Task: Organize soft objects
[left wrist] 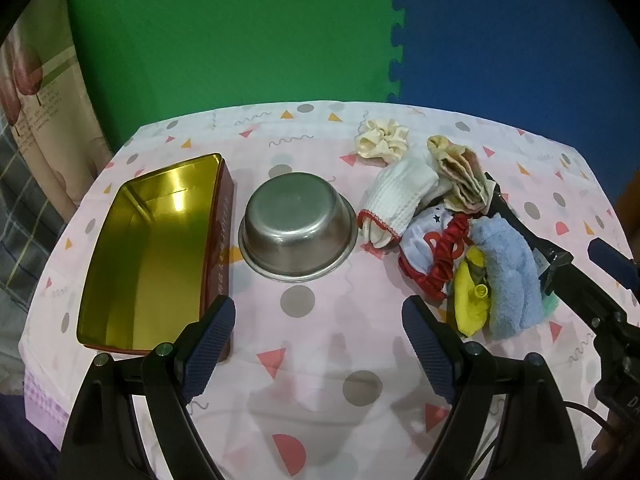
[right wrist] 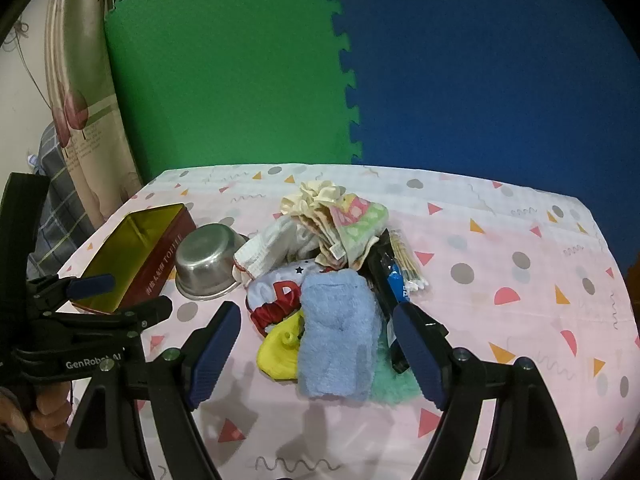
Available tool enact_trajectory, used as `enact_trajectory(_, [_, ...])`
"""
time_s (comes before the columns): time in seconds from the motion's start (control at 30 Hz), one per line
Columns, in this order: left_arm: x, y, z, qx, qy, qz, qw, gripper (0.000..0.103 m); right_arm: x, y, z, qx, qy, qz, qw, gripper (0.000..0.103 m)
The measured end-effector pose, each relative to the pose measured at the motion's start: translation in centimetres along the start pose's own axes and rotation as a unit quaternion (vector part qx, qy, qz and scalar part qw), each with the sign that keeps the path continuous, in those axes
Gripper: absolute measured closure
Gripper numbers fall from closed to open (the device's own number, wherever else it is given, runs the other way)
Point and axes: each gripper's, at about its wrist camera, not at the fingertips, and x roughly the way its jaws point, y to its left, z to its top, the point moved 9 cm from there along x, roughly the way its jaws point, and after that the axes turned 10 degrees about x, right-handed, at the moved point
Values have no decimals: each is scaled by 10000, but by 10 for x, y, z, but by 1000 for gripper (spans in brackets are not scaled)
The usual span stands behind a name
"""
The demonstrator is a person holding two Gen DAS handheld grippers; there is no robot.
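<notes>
Both claws gape wide, nothing held. Left claw hangs over bare pink patterned cloth on the bench, lower centre of left view. Right claw frames the fluffy light-blue folded towel at centre of right view, pads either side, not touching.

The soft pile sits right of the round steel bowl; the empty gold-lined rectangular tin is further left, both empty.

Towel's long axis runs near-to-far along the claw's line of sight, near end toward the camera, so the pads would likely close across its short width.

Risks, judged: the towel overlaps a yellow rubbery balloon-like piece and the mint fuzzy cloth, so a low pinch may drag those along. A dark wrapped packet lies against the towel's right edge and could get caught, though it isn't soft. A shallow pinch on fluff may slip or unfold the towel.
</notes>
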Motion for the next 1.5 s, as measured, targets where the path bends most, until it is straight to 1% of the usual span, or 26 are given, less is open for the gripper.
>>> enact_trajectory(0.3, [6,2,-1,4,84,24,10000,20,8,-14,-3,-78,114,-108,9998,22])
enact_trajectory(0.53, [14,4,-1,34,139,47,9999,20,20,-38,-10,-229,315,-342,9987,22])
enact_trajectory(0.7, [21,4,2,104,155,101,9998,20,30,-59,-3,-115,358,-432,9984,22])
enact_trajectory(0.8, [26,5,4,127,187,117,9997,20,35,-65,3,-209,373,-498,9978,23])
enact_trajectory(0.83, [28,5,6,139,190,109,9997,20,37,-66,3,-248,391,-512,9976,25])
enact_trajectory(0.87, [29,4,7,160,188,109,9996,20,41,-67,4,-287,429,-476,9975,34])
enact_trajectory(0.9, [30,4,9,171,184,121,9996,20,44,-67,4,-301,492,-433,9974,38])
enact_trajectory(0.93, [31,4,10,181,178,132,9996,20,48,-67,3,-316,580,-399,9970,46])
enact_trajectory(0.97, [33,4,12,204,163,137,9996,20,53,-69,2,-335,659,-387,9965,49])
enact_trajectory(1.07, [37,2,18,278,158,166,9993,20,62,-70,1,-410,756,-357,9957,51])
enact_trajectory(1.3, [47,-4,27,450,127,132,9988,20,83,-71,0,-451,957,-246,9941,52])
enact_trajectory(1.33, [48,-6,29,474,127,137,9987,20,87,-71,0,-462,983,-238,9938,53])
enact_trajectory(1.43, [53,-8,32,505,136,105,9986,20,96,-70,-1,-445,1055,-161,9933,62])
enact_trajectory(1.5, [55,-9,36,493,119,54,9987,20,102,-71,-2,-404,1087,-119,9932,64])
